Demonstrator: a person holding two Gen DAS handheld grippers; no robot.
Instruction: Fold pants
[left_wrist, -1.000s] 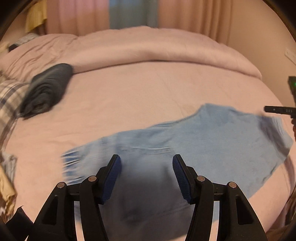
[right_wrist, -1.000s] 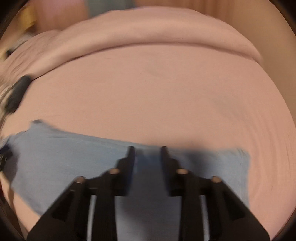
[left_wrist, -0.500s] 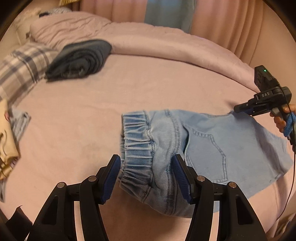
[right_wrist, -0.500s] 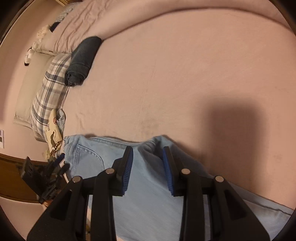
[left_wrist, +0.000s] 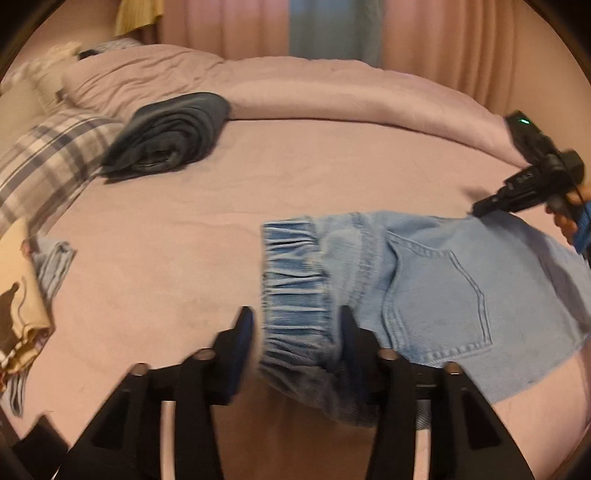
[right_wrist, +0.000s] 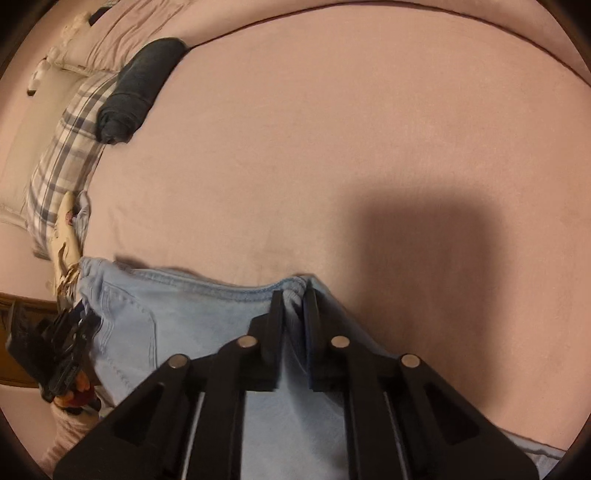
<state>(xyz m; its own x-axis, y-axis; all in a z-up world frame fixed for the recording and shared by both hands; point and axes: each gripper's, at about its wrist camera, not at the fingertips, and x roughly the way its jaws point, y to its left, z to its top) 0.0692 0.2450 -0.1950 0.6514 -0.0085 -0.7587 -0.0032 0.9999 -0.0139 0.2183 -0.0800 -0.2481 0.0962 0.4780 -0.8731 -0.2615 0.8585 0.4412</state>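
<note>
While the light blue pants (left_wrist: 436, 295) are spread flat on the pink bed sheet (left_wrist: 258, 177), both grippers are angled steeply down toward the fabric. The left gripper (left_wrist: 295, 332) is held with its jaws apart, straddling the gathered elastic waistband (left_wrist: 291, 280); one finger (left_wrist: 242, 332) stands on the bare sheet just beside the band's edge, the other lies against the denim, and no squeeze on the cloth is seen. The right gripper (right_wrist: 293, 314) is pointed down at the far edge of the pants, and its jaws are closing, a small ridge of the hem seam pinched up between the narrow pads. In the left wrist view, the right gripper's body is seen at the far right, carried by a hand (left_wrist: 570, 214) over the pants' far end. A back pocket (left_wrist: 436, 299) is turned face up. A folded dark garment (left_wrist: 170, 136) lies near a plaid pillow (left_wrist: 40, 162), well apart from the pants.
</note>
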